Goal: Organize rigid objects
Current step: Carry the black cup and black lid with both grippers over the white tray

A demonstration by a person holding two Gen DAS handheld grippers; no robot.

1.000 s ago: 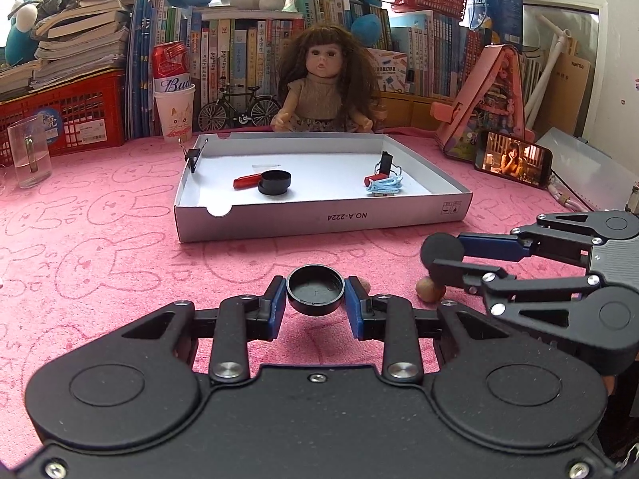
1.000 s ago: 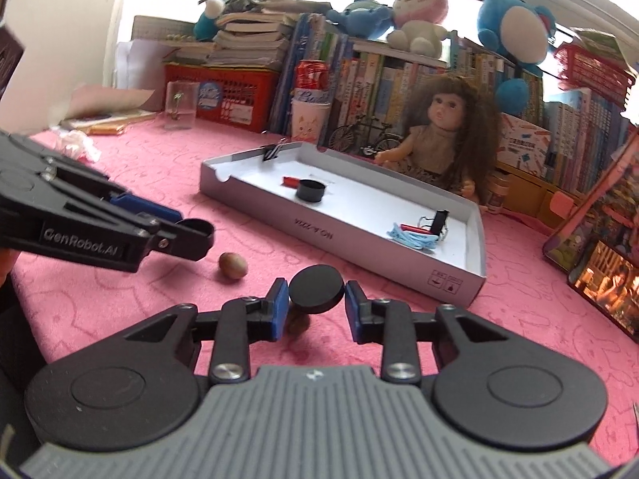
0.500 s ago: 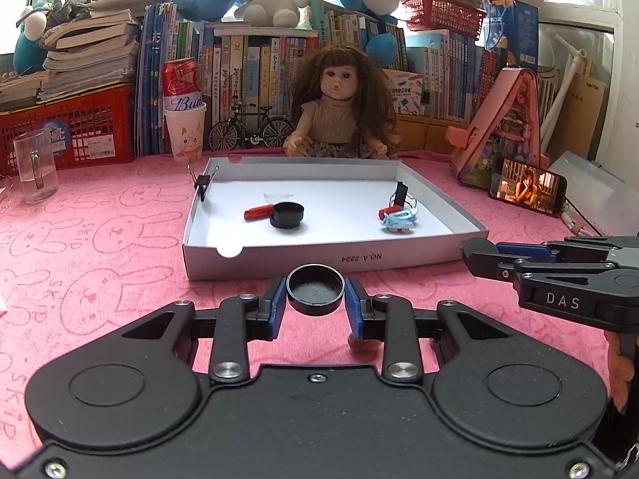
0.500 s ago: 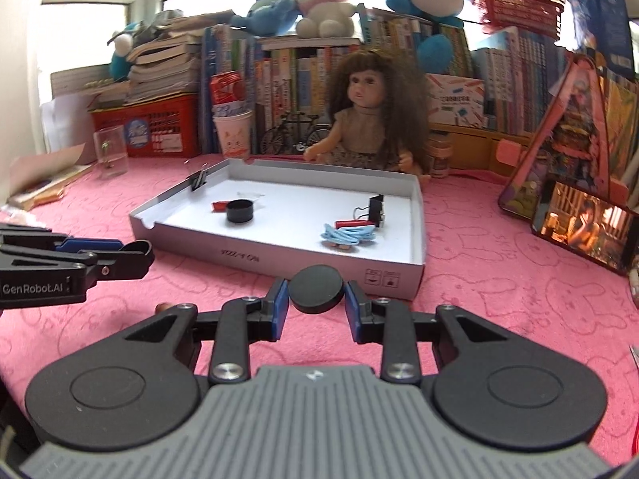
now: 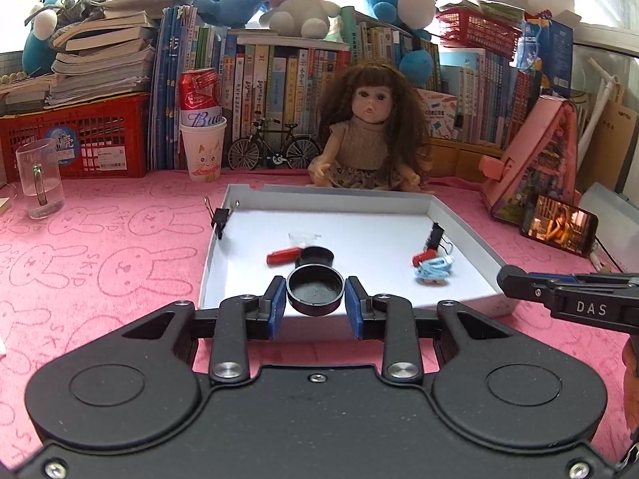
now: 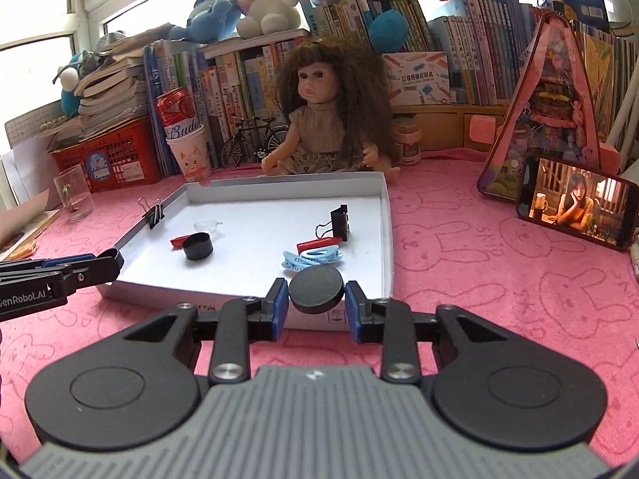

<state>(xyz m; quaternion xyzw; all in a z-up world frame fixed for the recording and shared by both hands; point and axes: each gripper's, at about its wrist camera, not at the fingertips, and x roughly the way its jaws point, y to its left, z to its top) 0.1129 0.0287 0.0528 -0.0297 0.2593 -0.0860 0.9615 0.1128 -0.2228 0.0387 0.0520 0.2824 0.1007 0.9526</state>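
Note:
My left gripper is shut on a black round cap, hollow side up, held over the front edge of the white box lid. In my right gripper, a second black cap is clamped flat side up, just above the lid's front wall. Inside the lid lie another black cap, two red pieces, blue hair clips and a black binder clip. A second binder clip is clipped on the left wall.
A doll sits behind the lid, with books, plush toys and a red crate along the back. A glass mug stands far left, a cup with a can beside the books. A phone leans at the right.
Both grippers carried their caps forward and up from the pink cloth to the lid's front edge. The right gripper rolled level. The nut seen on the cloth earlier is out of view.

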